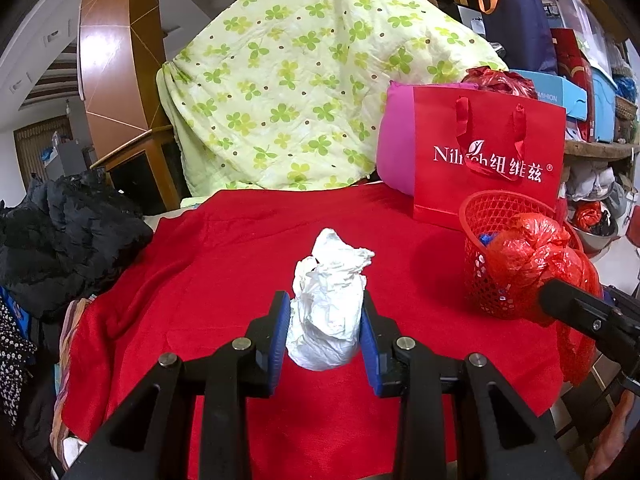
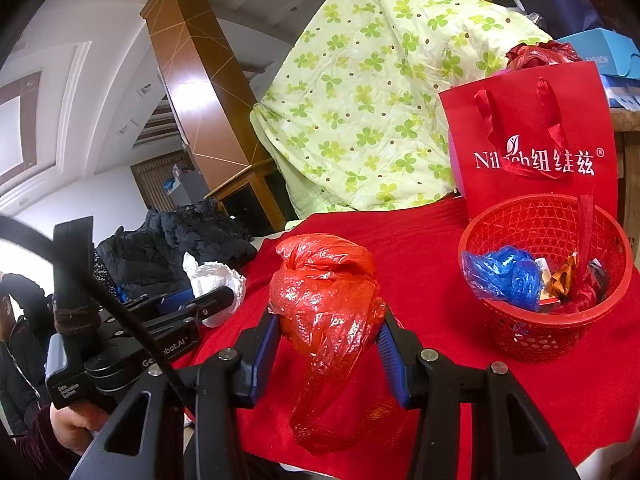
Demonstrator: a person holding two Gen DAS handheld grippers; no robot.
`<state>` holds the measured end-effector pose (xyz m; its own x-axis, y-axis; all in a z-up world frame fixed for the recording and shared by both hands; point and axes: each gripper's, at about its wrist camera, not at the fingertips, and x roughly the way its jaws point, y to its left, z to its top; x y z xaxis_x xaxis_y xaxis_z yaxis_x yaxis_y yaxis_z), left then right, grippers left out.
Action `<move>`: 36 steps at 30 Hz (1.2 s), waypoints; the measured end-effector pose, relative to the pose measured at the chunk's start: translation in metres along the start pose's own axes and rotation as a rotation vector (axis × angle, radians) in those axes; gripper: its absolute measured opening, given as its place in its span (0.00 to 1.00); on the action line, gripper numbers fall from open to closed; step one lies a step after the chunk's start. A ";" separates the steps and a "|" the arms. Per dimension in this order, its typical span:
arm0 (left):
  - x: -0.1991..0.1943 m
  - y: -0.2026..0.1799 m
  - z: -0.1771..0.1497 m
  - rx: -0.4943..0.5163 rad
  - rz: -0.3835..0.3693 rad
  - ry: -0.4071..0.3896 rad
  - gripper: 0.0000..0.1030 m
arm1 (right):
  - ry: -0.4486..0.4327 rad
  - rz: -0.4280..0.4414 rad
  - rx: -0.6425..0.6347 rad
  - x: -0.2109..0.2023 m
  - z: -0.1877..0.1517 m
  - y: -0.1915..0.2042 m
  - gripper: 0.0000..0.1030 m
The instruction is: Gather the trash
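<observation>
My left gripper [image 1: 325, 309] is shut on a crumpled white paper wad [image 1: 329, 300], held just above the red cloth [image 1: 224, 264]. The wad also shows in the right wrist view [image 2: 216, 284], between the left gripper's fingers. My right gripper [image 2: 329, 326] is shut on a crumpled red plastic bag [image 2: 326, 296], which hangs below the pads above the cloth [image 2: 432, 272]. In the left wrist view the bag [image 1: 532, 256] is held in front of the red mesh basket [image 1: 486, 248]. The basket [image 2: 532, 216] stands to the right of the bag and holds a blue plastic bag [image 2: 504, 276] and other scraps.
A red paper gift bag [image 1: 488, 160] stands behind the basket, with a pink cushion [image 1: 394, 140] beside it. A green clover quilt [image 1: 304, 80] rises behind the table. Black clothing [image 1: 68, 232] lies at the left. Stacked boxes [image 1: 576, 60] fill the right.
</observation>
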<state>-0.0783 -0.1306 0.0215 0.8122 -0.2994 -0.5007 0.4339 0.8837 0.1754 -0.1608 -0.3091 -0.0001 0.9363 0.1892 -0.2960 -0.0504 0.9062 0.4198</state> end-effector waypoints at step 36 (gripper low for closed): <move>0.010 -0.012 -0.015 0.020 -0.034 0.043 0.34 | -0.007 -0.051 0.048 -0.002 -0.004 -0.027 0.49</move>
<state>-0.0811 -0.1389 0.0012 0.7797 -0.3133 -0.5422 0.4690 0.8659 0.1740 -0.1626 -0.3328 -0.0141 0.9395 0.1405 -0.3123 0.0141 0.8953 0.4452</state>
